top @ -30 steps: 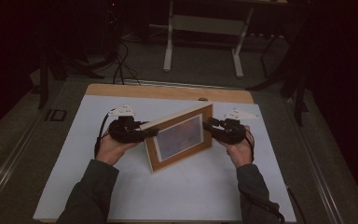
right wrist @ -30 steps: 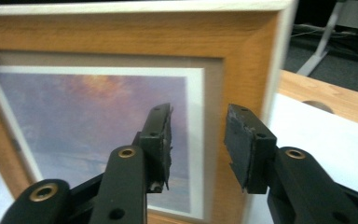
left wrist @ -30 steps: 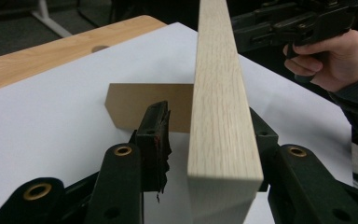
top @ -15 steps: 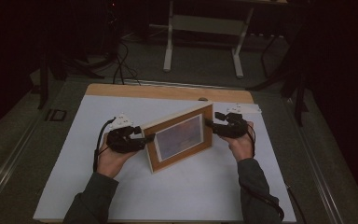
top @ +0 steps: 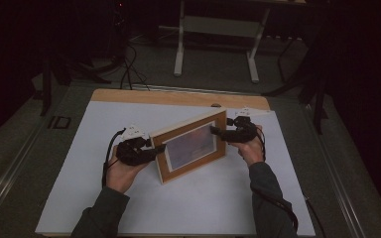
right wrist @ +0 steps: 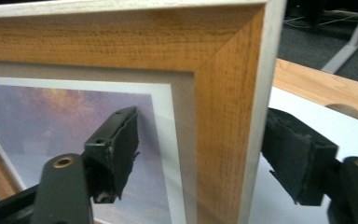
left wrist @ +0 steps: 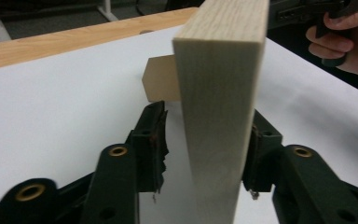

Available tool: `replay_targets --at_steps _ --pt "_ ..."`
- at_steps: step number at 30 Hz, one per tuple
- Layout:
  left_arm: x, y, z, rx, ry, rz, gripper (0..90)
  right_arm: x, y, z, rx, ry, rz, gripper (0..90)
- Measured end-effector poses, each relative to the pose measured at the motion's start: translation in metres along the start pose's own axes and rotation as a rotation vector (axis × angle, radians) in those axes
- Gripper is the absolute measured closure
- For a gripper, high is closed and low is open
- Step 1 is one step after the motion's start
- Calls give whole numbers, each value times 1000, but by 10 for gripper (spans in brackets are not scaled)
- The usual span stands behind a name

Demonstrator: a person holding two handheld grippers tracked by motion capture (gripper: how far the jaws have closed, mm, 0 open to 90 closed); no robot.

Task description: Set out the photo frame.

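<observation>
A wooden picture frame [top: 191, 146] stands upright and slanted on the white sheet. My left gripper [top: 159, 148] is at its left end and my right gripper [top: 217, 131] at its right end. In the left gripper view the frame's pale edge [left wrist: 219, 70] lies between the jaws of the left gripper [left wrist: 207, 140], which have just been closing. One pad touches and a gap shows at the other. In the right gripper view the frame's corner [right wrist: 223, 93] sits between the jaws of the right gripper [right wrist: 205, 154], which have just been opening; the pads stand off it.
The white sheet [top: 203, 208] covers a wooden table whose bare edge [top: 178, 97] runs along the back. A brown stand piece [left wrist: 161, 84] juts from the frame's rear. Behind the table, on the dark floor, are white table legs [top: 179, 49] and cables [top: 129, 64].
The left hand has drifted slightly toward the front, the right gripper slightly toward the back. The frame still stands in the same place.
</observation>
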State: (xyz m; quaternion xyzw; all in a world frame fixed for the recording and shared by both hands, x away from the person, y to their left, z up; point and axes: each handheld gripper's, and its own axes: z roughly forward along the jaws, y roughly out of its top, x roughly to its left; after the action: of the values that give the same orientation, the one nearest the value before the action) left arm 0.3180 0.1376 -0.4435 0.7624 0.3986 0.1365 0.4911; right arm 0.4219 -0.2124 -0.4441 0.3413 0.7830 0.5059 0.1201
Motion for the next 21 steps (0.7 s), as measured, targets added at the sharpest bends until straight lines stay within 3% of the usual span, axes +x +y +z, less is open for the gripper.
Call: replay_targets --at_steps 8,15,21 --pt "2 7 2 18 -4 22 679 -3 2 4 8 59 12 315" --pt "13 13 8 14 -4 31 661 -6 2 1 0 40 26 380" --pt "23 18 16 -6 5 11 622 -8 1 -1 -15 15 48 427"
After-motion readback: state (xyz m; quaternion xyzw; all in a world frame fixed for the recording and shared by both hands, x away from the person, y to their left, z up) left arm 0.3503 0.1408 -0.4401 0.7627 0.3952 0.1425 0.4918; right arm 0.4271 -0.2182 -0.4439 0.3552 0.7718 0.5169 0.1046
